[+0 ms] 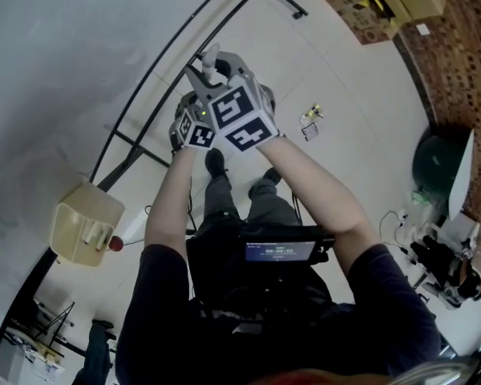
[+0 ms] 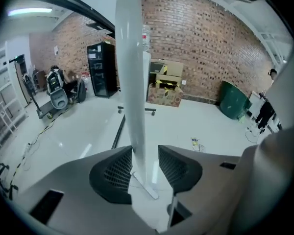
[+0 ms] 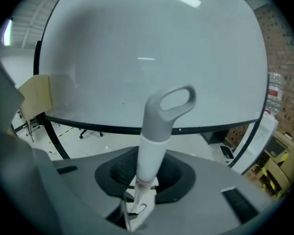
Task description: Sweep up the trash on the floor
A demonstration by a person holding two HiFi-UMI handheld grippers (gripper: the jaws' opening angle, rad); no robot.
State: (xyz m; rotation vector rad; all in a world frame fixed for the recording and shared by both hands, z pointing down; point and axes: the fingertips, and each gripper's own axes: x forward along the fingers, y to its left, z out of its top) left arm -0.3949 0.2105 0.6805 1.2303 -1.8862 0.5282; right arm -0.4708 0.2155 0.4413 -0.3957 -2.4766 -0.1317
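Observation:
A white broom pole [image 2: 132, 72] with a grey looped end [image 3: 174, 104] stands upright in front of me. My right gripper [image 3: 146, 173] is shut on the pole just below the grey end. My left gripper [image 2: 146, 168] sits lower on the same pole, which lies against one pad with a gap to the other, so it is open. In the head view both grippers are close together around the pole [image 1: 211, 58], above my feet. Small pieces of trash [image 1: 310, 121] lie on the pale floor to the right, also in the left gripper view as trash [image 2: 196, 143].
A curved white wall [image 3: 152, 48] with a black base rail [image 1: 144, 147] runs along the left. A beige box [image 1: 84, 223] stands at its foot. A green bin [image 2: 231, 99], cardboard boxes [image 2: 166, 84] and a brick wall [image 2: 206, 43] lie beyond the trash.

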